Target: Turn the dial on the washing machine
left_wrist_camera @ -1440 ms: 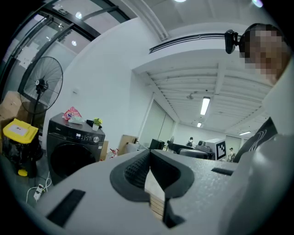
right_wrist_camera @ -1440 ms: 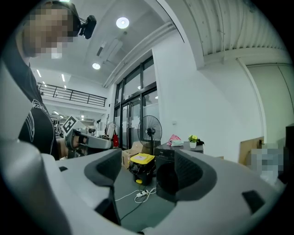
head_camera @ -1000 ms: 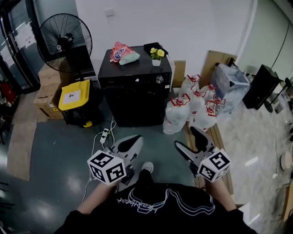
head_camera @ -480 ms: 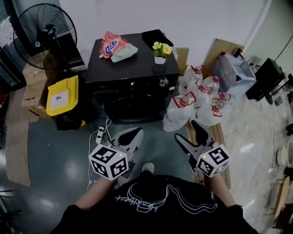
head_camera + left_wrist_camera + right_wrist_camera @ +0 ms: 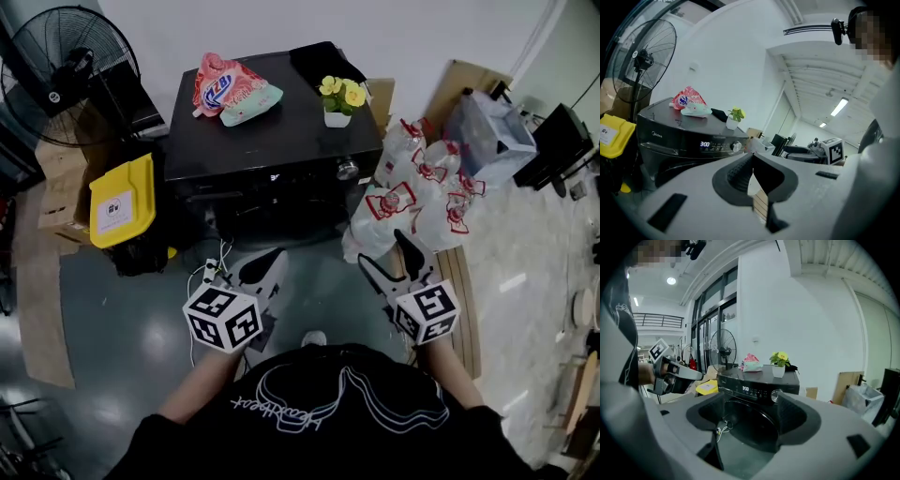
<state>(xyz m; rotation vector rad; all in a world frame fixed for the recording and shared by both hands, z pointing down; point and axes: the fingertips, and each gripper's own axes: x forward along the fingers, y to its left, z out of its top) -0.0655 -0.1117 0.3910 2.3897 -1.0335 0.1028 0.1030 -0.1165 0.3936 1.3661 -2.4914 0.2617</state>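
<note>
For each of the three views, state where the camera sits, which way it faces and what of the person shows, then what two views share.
Head view: on the person's head, facing steeply down at the washing machine; shows the person's shirt, left tongs and right tongs.
Left gripper view: on the left tongs, looking along shut jaws toward the machine; right tongs at right.
Right gripper view: on the right tongs, looking through open jaws at the dial; left tongs at left.
Shared: both gripper views show the dial and potted flowers.

Right gripper jaws apart, lower centre; washer framed between them; dial beside right jaw.
</note>
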